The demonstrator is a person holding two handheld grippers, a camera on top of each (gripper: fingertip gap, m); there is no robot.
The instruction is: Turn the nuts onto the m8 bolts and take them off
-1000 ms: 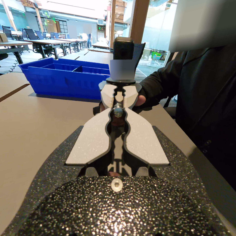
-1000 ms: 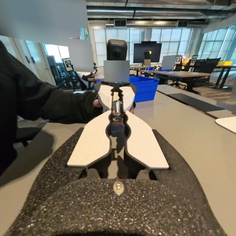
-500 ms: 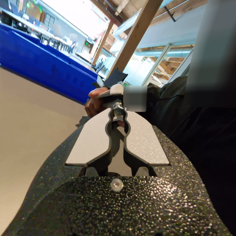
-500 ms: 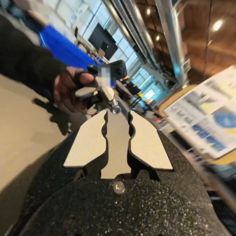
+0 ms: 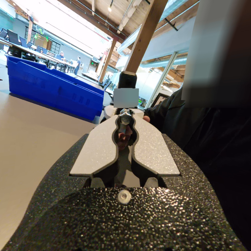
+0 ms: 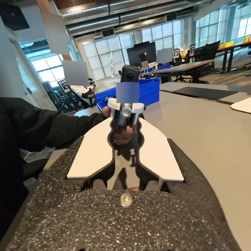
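M8 bolt (image 5: pixel 124 119), frame centre in both views, is pinched at its hex head by the left gripper (image 5: pixel 125 120) jaws, long axis pointed towards the right gripper (image 6: pixel 125 119), whose spread jaws are seen apart from the nut (image 6: pixel 127 110) end.

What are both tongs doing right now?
Left tongs: closed on the bolt head.
Right tongs: open, holding nothing.
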